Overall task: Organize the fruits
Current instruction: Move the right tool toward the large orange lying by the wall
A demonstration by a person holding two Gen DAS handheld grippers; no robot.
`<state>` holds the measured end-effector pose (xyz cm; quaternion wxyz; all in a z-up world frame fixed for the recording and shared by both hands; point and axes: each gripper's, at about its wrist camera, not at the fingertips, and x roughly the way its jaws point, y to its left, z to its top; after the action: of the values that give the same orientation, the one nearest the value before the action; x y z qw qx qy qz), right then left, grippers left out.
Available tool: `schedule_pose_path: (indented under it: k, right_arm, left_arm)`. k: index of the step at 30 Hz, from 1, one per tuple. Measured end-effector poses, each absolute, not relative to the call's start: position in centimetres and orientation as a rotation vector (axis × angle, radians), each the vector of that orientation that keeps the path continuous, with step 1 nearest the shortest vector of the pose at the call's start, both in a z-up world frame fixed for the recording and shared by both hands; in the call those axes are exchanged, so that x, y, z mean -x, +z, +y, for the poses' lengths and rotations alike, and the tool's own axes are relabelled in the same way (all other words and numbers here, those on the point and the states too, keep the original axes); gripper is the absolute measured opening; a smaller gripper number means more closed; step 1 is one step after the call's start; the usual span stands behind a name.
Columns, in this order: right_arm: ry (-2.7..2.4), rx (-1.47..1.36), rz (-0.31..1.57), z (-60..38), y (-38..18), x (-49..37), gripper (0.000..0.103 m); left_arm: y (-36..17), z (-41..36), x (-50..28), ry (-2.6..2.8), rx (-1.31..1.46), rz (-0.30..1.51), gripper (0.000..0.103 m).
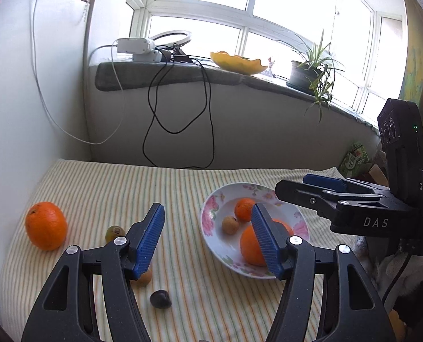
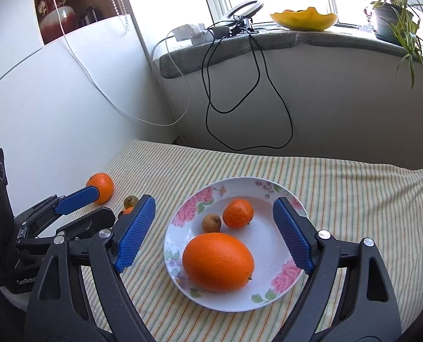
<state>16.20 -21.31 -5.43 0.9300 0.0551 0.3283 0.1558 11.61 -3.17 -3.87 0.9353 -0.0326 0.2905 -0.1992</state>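
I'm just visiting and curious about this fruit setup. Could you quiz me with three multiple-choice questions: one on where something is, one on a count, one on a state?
1. Where does the big orange lie?
A. on the windowsill
B. in the flowered plate
C. on the striped cloth

2. How many fruits are in the plate?
A. one
B. three
C. five

3. What is the right hand-held gripper doing?
A. open, empty
B. clamped on an orange
C. shut, empty

Answers: 1 B, it rests inside the rim. 2 B, big orange, small orange, brownish fruit. 3 A, blue pads apart, touching nothing.
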Motion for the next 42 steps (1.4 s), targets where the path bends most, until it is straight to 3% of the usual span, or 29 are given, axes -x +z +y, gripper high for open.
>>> schedule_pose_path:
  k: [21, 42]
  right_arm:
    - [0.439, 0.021, 0.746, -10.2, -6.4, -18.4, 0.087]
    - [0.645, -0.095, 0.875, -1.5, -8.7, -24.4, 0.087]
  left_arm:
    - [-5.2, 6.9, -10.0, -0.242, 0.133, 0.577, 0.063]
    - [-10.0, 13.2, -11.9, -0.128, 0.206, 0.667, 0.063]
